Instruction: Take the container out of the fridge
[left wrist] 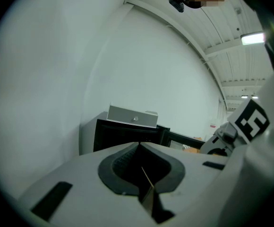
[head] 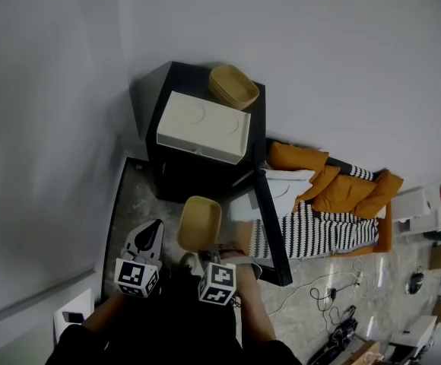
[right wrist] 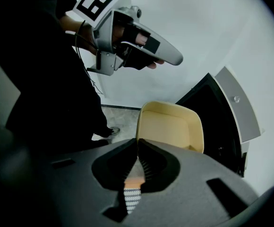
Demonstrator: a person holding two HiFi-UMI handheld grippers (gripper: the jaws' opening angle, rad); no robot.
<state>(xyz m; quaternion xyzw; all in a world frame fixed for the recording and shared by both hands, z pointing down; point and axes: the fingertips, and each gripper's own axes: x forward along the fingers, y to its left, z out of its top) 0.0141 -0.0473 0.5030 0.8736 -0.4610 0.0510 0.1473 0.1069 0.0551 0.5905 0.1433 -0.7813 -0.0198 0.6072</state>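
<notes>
A shallow yellow container point(head: 199, 223) hangs in front of the black fridge point(head: 176, 175), outside its dark opening. My right gripper point(head: 196, 257) is shut on the container's near rim. In the right gripper view the jaws pinch that rim and the container point(right wrist: 172, 126) spreads out beyond the gripper point(right wrist: 138, 141). My left gripper point(head: 152, 228) is to the left of the container, shut and holding nothing. In the left gripper view its jaws meet at the gripper point(left wrist: 139, 144), pointing toward the fridge point(left wrist: 123, 134). The left gripper point(right wrist: 127, 37) also shows high in the right gripper view.
The fridge door point(head: 272, 230) stands open to the right. A white box point(head: 204, 126) and a woven basket point(head: 234, 86) sit on the fridge top. An orange sofa with striped cloth point(head: 334, 204) lies right of it, with cables point(head: 327, 291) on the floor. A wall runs along the left.
</notes>
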